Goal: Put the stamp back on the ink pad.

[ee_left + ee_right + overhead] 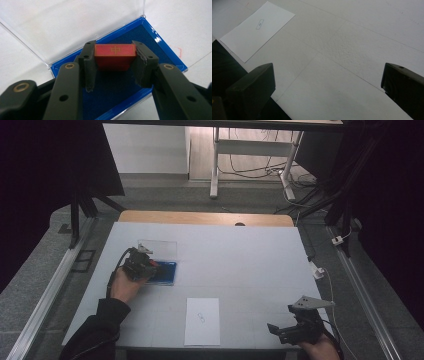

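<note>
The left gripper [114,67] clamps a small red rectangular block with a gold character on top [113,56], holding it over the dark blue lining of an open blue-rimmed case [160,47] with its clear plastic lid [75,22] raised. The right gripper [295,327], jaws spread wide, hovers near the table's front edge, beside a white paper sheet [202,320].

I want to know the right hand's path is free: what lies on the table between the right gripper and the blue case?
In the high view, a white paper sheet lies between the right gripper and the blue case; the rest is bare tabletop.
</note>
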{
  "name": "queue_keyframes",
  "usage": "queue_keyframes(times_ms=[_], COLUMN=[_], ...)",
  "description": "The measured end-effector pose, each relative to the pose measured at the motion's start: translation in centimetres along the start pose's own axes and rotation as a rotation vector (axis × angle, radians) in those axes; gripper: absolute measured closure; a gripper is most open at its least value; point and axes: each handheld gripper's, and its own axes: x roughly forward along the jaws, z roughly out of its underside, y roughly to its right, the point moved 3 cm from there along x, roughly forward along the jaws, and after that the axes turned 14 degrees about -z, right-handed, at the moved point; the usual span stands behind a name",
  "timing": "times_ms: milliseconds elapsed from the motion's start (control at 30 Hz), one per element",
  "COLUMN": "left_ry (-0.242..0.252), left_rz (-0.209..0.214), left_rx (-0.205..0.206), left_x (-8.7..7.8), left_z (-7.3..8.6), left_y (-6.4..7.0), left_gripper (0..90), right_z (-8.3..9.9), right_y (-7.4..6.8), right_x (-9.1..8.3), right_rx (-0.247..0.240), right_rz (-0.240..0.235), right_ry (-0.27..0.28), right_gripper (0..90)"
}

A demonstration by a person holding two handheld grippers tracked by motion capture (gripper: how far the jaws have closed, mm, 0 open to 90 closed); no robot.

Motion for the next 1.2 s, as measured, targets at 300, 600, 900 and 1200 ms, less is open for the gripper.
queue_keyframes(times_ms=[300,600,900,1200], left_ry=[0.041,0.065,0.102,0.133], left_rz=[0.042,0.103,0.148,0.202], left_rx=[-0.068,-0.127,-0.130,-0.137], left_x=[-0.8,-2.0,-3.9,-5.5], left_z=[-0.2,-0.2,0.2,0.7], left_y=[-0.5,-0.7,-0.6,-0.5], left_gripper=[43.1,22.1,11.3,4.5], right_z=[0.0,0.0,0.0,0.0], right_y=[0.0,-0.1,-0.1,-0.1], right_x=[0.0,-0.1,-0.1,-0.1], right_rx=[-0.002,-0.004,-0.004,-0.005], right_rz=[0.001,0.001,0.002,0.003], right_ry=[0.004,0.006,0.007,0.009], right_gripper=[0.0,0.0,0.0,0.0])
